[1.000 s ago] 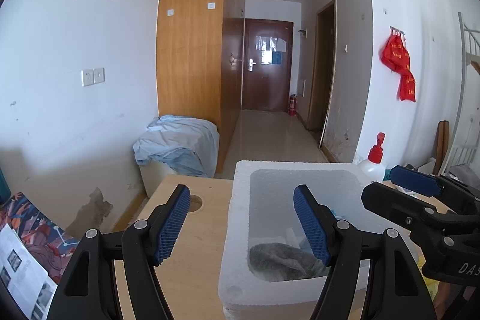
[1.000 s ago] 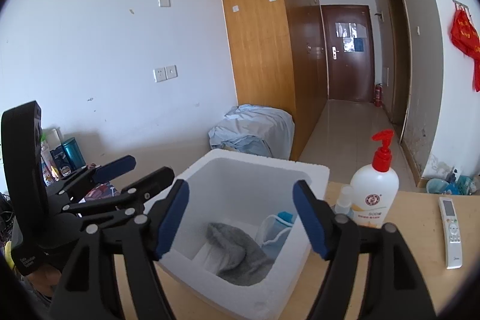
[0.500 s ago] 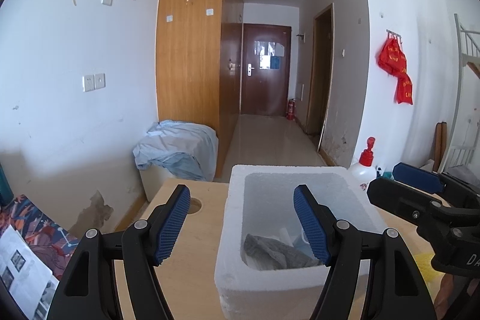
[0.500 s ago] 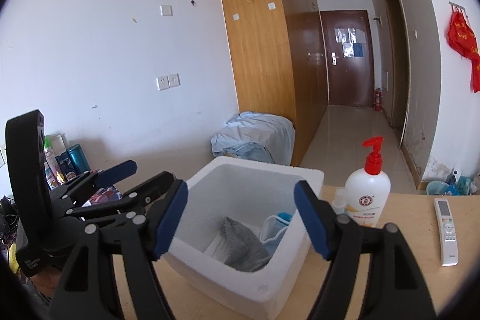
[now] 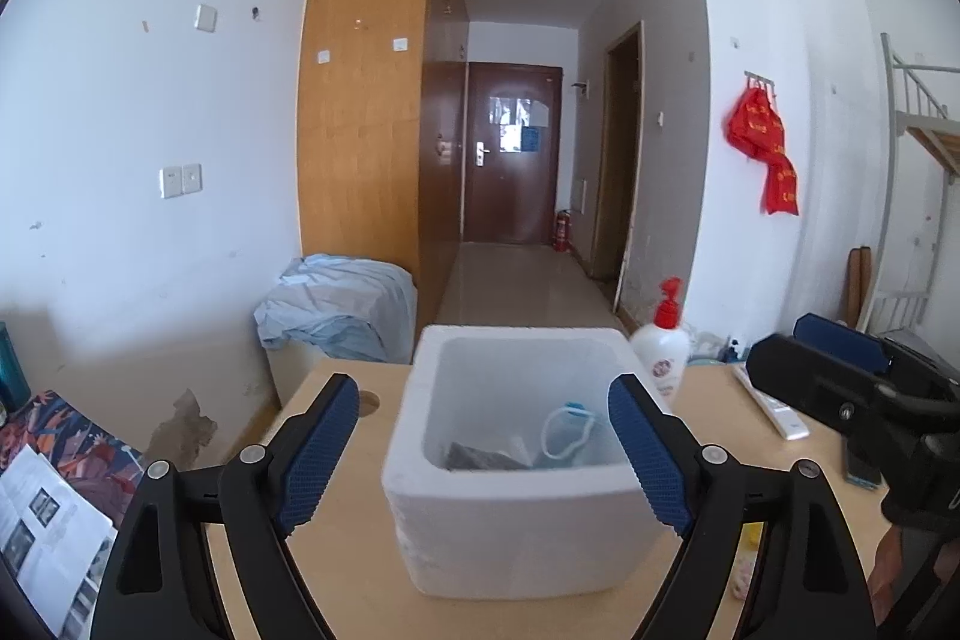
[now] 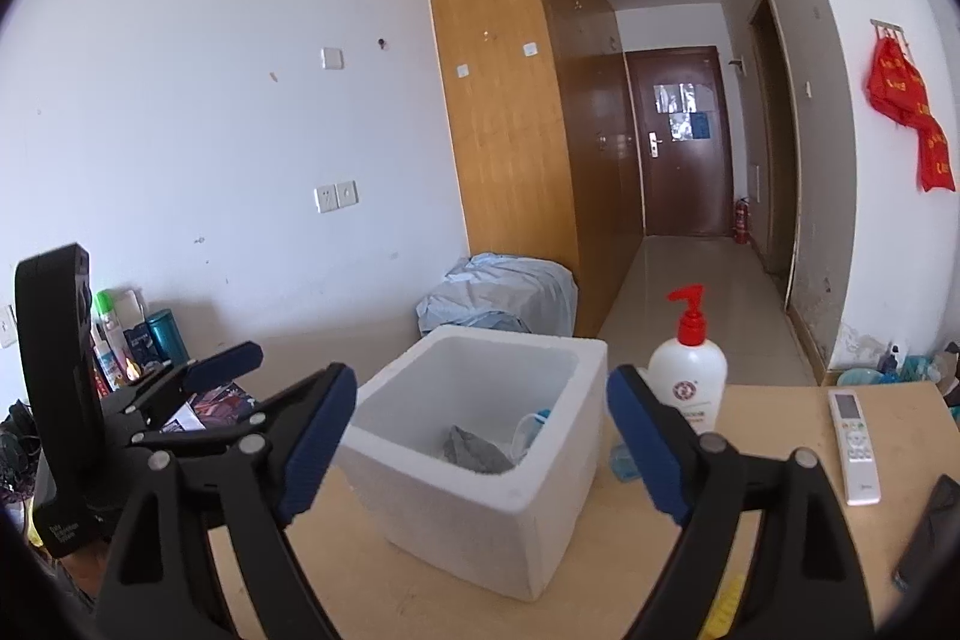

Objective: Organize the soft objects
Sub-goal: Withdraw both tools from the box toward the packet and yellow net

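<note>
A white foam box [image 5: 510,520] stands on the wooden table [image 5: 354,550]. Inside it lie a grey cloth [image 5: 480,457] and a light blue face mask [image 5: 567,430]. My left gripper [image 5: 483,391] hovers short of the box, its jaws opening, with nothing between the blue pads. In the right wrist view the same box [image 6: 480,520] holds the grey cloth [image 6: 474,451] and the mask [image 6: 531,427]. My right gripper [image 6: 482,377] also hangs back from the box, its jaws opening and empty. Each gripper shows at the edge of the other's view.
A white pump bottle [image 6: 690,376] with a red top stands behind the box on the right. A white remote [image 6: 852,445] and a black phone [image 6: 927,526] lie further right. A magazine [image 5: 54,508] lies beyond the table's left edge. The table has a round hole [image 5: 369,403].
Both grippers have drawn back and slightly up from the foam box, which now looks smaller and farther off. Both pairs of jaws stand wider. The cloth and mask stay in the box.
</note>
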The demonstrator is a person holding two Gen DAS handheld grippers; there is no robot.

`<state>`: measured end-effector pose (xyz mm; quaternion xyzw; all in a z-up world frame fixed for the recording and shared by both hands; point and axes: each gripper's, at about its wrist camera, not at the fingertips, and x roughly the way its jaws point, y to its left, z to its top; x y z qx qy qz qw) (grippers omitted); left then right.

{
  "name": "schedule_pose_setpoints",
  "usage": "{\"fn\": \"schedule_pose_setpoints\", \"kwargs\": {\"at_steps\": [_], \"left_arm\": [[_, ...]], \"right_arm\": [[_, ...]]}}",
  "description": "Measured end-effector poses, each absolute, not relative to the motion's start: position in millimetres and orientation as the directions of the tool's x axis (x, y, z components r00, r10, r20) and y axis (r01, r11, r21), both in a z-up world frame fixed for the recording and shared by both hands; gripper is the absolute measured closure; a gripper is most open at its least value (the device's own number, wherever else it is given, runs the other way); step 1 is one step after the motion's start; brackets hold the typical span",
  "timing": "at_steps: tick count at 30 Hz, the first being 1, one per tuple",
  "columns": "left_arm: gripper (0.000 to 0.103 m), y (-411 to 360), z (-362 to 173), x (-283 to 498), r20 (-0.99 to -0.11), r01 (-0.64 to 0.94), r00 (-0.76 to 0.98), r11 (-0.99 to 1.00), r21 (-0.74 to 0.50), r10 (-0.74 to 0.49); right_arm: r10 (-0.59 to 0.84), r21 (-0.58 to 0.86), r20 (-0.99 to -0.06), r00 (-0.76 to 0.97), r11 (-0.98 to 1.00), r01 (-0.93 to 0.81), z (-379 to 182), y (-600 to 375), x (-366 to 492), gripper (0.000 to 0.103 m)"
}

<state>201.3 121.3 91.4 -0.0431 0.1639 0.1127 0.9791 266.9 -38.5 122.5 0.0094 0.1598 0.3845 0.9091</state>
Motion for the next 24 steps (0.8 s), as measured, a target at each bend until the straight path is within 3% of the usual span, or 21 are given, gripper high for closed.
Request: {"fn": "schedule_pose_setpoints", "kwargs": {"at_steps": [13,15,24], "left_arm": [[0.012,79,80,154,-0.357,-0.174,0.924,0.982,-0.069,0.139],[0.007,74,80,145,-0.351,-0.170,0.927,0.983,-0.073,0.134],[0.002,49,79,117,-0.320,-0.146,0.940,0.988,-0.059,0.120]], "right_arm": [[0.678,0.129,-0.262,0.687,0.730,-0.671,121,-77,222,0.002],[0.671,0.127,-0.257,0.695,0.737,-0.664,120,-83,214,0.001],[0.633,0.120,-0.266,0.727,0.770,-0.626,110,-109,193,0.000]]}}
